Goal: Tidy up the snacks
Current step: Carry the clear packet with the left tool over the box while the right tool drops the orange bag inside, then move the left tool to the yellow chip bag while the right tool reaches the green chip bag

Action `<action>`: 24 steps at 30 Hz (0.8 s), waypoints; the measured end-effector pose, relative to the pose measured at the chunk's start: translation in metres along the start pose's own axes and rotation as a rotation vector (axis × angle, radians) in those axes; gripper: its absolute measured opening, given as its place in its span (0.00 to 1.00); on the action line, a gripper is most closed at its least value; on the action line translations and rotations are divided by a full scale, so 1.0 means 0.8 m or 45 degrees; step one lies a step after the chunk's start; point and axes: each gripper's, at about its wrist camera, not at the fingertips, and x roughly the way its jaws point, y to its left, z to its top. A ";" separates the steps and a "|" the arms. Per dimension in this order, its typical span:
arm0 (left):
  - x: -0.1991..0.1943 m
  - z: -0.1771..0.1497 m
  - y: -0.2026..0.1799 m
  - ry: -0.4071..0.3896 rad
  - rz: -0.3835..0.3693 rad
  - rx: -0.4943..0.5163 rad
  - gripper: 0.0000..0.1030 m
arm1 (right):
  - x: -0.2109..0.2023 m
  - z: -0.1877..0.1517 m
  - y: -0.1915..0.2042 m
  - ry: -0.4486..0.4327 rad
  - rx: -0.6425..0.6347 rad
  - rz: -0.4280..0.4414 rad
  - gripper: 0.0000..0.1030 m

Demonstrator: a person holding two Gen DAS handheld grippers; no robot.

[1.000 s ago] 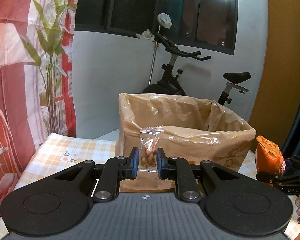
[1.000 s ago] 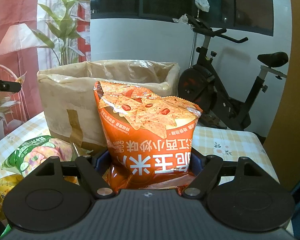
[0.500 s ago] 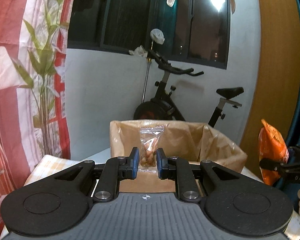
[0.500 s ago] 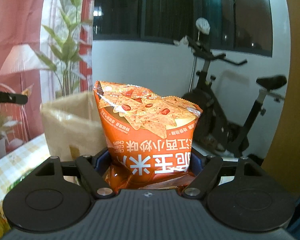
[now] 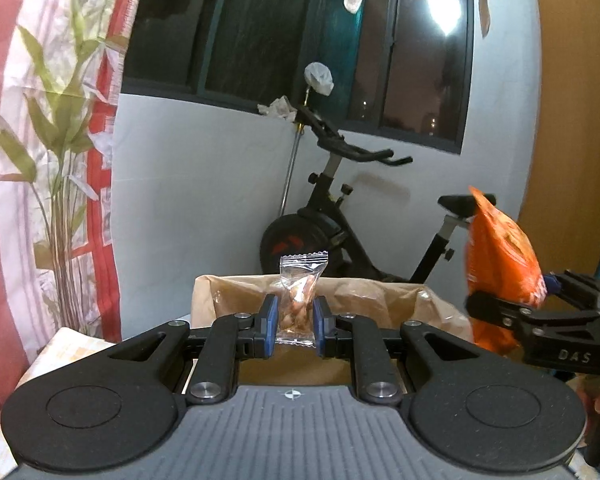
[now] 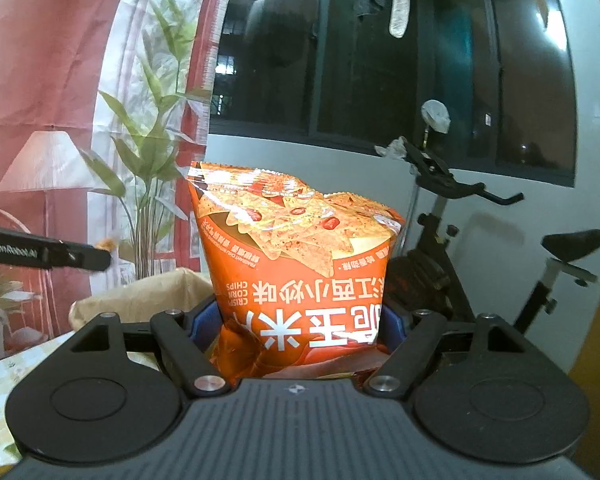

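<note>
Both hands have lifted since a second ago: the box (image 5: 332, 300), which then filled the middle of each view, now sits low in both, and the tablecloth has nearly dropped from sight. The left gripper (image 5: 294, 320) is pinched narrow on a small clear nut packet (image 5: 300, 300), held upright just above the near rim of the box. The right gripper (image 6: 296, 332), jaws wide, clamps the lower part of an orange chip bag (image 6: 296, 264), which from the left view hangs beside the box's right end, not yet over it.

Each snack looks a short carry from the box, and both look ready to go in. The risks lie in the release. The chip bag is puffy and slick and is gripped low, so it is top-heavy; a sharp tilt could let it slide out short of the box. Let go while beside the box and not above it, it would land on the table. The packet is light and crinkly; it may cling to a pad (image 5: 269, 320) when the jaws part. With both hands closing on the box at once, the grippers could also knock together over it.
</note>
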 end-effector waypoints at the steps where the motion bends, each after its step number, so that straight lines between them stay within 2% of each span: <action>1: 0.008 0.000 0.000 0.008 0.011 0.008 0.19 | 0.012 0.000 0.000 0.006 0.006 0.006 0.77; 6: 0.039 -0.005 0.008 0.054 0.029 -0.012 0.22 | 0.061 -0.009 0.000 0.076 0.079 0.056 0.77; 8: 0.042 -0.009 0.012 0.074 0.036 -0.021 0.43 | 0.079 -0.018 0.000 0.139 0.115 0.079 0.78; 10: 0.042 -0.013 0.016 0.076 0.037 -0.029 0.54 | 0.094 -0.027 0.002 0.229 0.137 0.104 0.79; 13: 0.038 -0.017 0.023 0.101 0.054 -0.032 0.55 | 0.098 -0.036 0.005 0.278 0.133 0.090 0.86; 15: 0.034 -0.018 0.029 0.121 0.055 -0.055 0.55 | 0.093 -0.040 0.004 0.287 0.145 0.065 0.87; 21: 0.005 -0.022 0.039 0.154 0.056 -0.062 0.55 | 0.067 -0.040 0.003 0.285 0.188 0.082 0.88; 24: -0.016 -0.023 0.042 0.168 0.068 -0.060 0.58 | 0.047 -0.040 0.008 0.274 0.210 0.086 0.88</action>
